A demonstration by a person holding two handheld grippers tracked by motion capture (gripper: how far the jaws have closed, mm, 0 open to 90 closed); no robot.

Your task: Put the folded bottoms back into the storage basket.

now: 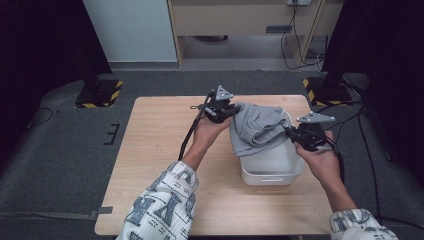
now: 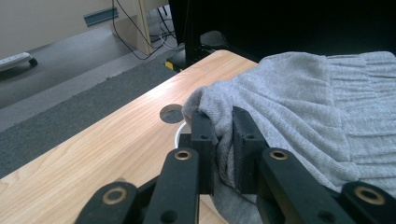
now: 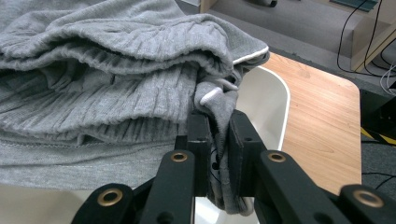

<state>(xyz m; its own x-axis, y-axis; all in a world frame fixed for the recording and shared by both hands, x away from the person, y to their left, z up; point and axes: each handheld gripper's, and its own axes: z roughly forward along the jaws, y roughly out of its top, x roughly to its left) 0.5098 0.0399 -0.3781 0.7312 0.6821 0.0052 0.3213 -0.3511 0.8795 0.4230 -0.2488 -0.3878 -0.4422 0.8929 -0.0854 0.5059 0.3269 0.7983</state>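
Even overhead light is falling on the wooden table in the high view, casting only soft shadows, while the left and right margins are sinking into near-black. That frame is looking slightly soft and coarse. In both gripper views the grey garment is rendering sharply (knit ribs are resolving), while the nearest black linkages are blurring and catching faint sheen.
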